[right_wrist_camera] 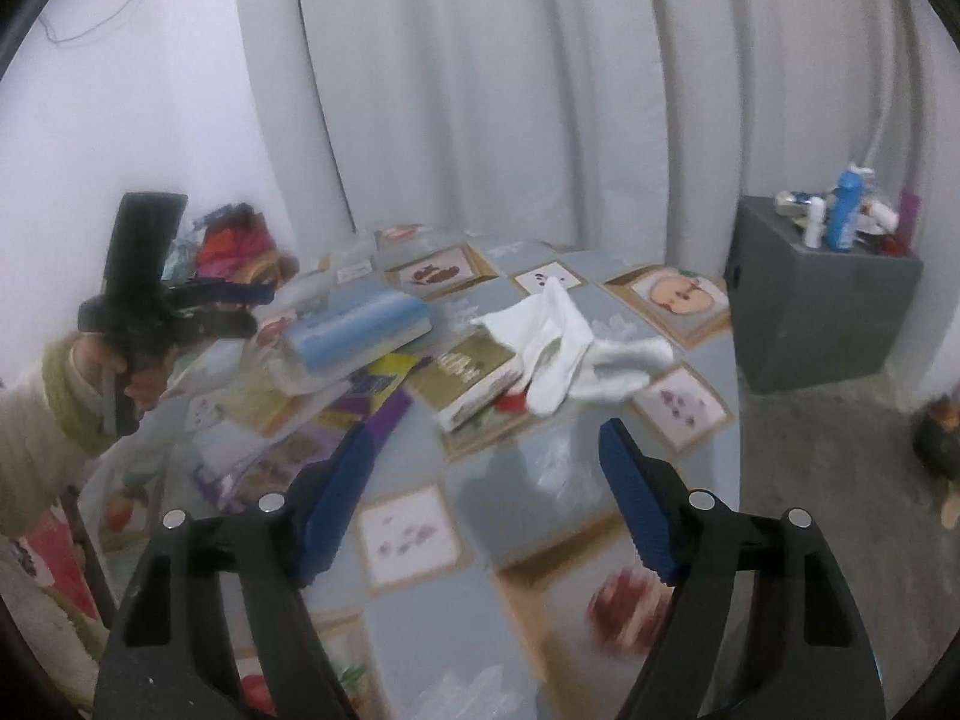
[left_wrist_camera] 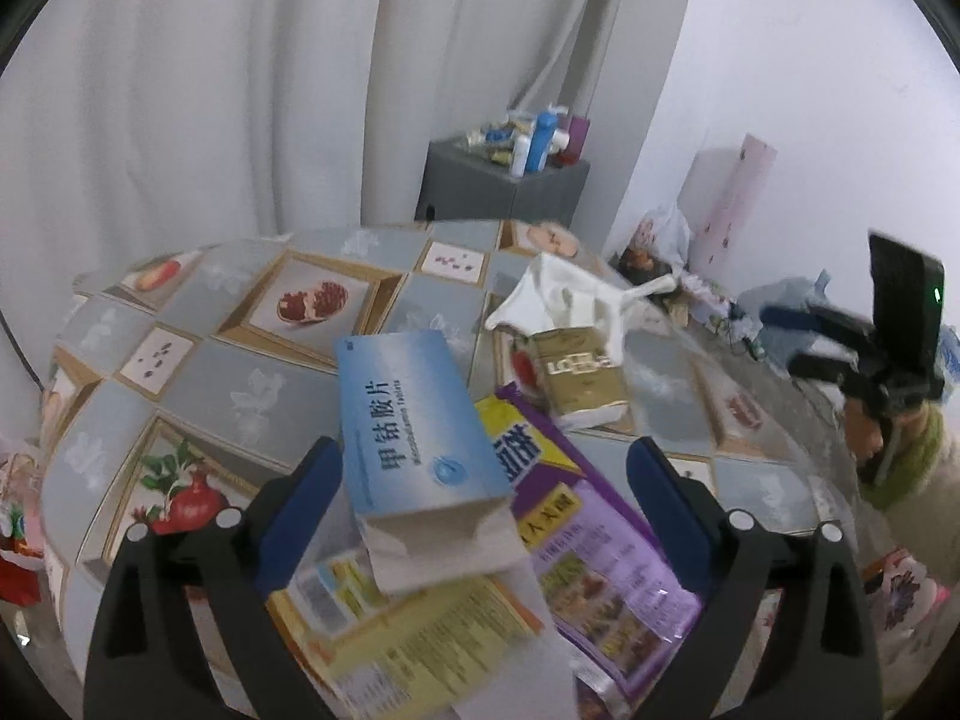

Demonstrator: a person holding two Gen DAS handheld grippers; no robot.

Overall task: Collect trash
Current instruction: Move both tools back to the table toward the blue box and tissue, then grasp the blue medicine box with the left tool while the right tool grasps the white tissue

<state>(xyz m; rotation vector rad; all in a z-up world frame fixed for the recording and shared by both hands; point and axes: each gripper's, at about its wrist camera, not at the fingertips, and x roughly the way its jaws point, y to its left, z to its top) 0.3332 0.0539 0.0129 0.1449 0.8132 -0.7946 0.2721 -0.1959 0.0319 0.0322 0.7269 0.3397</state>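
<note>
My left gripper [left_wrist_camera: 486, 456] is open, its blue-padded fingers on either side of a pile of trash. In the pile a blue medicine box [left_wrist_camera: 414, 420] with an open flap lies on a purple snack bag [left_wrist_camera: 594, 546] and a yellow printed box [left_wrist_camera: 420, 624]. Beyond them a gold carton [left_wrist_camera: 579, 375] carries a crumpled white sock [left_wrist_camera: 564, 291]. My right gripper [right_wrist_camera: 486, 456] is open and empty above the table. From it I see the sock [right_wrist_camera: 570, 348], the gold carton [right_wrist_camera: 474, 378], the blue box [right_wrist_camera: 354, 330] and the left gripper [right_wrist_camera: 174, 306].
The table [left_wrist_camera: 240, 384] has a fruit-patterned cloth and a rounded edge. A grey cabinet [left_wrist_camera: 510, 186] with bottles stands behind it by white curtains. Bags and clutter [left_wrist_camera: 666, 240] lie along the wall. The right gripper [left_wrist_camera: 888, 348] shows at the right of the left wrist view.
</note>
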